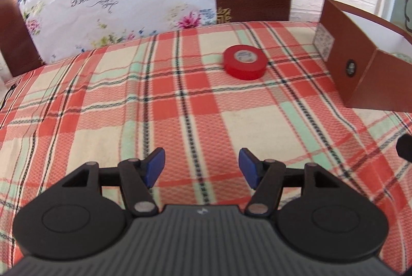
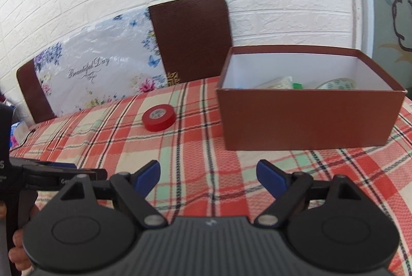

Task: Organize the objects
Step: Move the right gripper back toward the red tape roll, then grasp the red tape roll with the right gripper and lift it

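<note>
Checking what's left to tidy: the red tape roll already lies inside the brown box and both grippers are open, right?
Not quite. The red tape roll lies on the checked tablecloth, left of the brown box, as the right wrist view shows. The left gripper and right gripper are open.

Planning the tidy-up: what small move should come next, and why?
Probably ease the open left gripper forward toward the red tape roll; it lies alone on the cloth, straight ahead, beside the brown box that already holds other items.

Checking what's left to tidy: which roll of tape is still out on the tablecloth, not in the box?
The red tape roll, lying flat on the plaid cloth left of the brown box. The pale patterned roll already sits inside the box.
</note>
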`<state>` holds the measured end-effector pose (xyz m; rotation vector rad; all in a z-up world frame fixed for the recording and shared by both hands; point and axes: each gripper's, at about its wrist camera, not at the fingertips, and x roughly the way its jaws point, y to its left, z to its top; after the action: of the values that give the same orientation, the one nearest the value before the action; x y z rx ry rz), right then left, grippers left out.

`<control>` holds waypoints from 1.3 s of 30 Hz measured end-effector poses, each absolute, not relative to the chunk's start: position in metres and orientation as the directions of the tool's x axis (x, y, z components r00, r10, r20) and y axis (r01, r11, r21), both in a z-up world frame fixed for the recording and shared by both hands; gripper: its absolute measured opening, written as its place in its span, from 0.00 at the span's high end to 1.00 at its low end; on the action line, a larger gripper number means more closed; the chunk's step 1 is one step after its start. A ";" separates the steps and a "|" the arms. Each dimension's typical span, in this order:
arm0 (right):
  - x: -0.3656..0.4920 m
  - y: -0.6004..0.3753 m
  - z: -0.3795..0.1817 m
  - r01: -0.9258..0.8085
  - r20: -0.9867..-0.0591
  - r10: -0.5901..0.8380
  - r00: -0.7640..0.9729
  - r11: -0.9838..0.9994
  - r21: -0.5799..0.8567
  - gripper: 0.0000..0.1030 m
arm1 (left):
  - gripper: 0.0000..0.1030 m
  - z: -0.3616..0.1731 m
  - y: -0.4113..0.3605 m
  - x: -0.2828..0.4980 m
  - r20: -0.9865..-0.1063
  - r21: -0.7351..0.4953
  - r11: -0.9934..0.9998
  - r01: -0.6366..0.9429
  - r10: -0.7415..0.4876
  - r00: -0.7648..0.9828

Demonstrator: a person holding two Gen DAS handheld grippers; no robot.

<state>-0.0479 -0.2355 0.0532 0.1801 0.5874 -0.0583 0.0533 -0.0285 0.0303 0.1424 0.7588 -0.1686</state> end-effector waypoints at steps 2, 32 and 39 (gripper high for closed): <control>-0.044 -0.226 0.050 0.075 -0.565 0.016 0.825 0.987 0.139 0.19 | 0.37 0.027 -0.018 0.058 -0.695 0.069 0.981 0.181 -0.084 0.714; 0.142 -0.162 -0.019 -0.010 -0.635 -0.016 0.773 0.999 -0.037 0.13 | 0.00 -0.017 0.069 0.092 -0.596 -0.023 0.999 0.035 -0.042 0.802; 0.177 -0.158 -0.020 0.017 -0.630 -0.035 0.776 0.999 -0.036 0.13 | 0.00 -0.017 0.070 0.092 -0.591 -0.031 0.999 0.032 -0.044 0.806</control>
<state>0.1770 -0.1584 -0.0204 -0.0284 0.6817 -0.0283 0.0923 0.0703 -0.0171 -0.0195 0.6328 -0.0409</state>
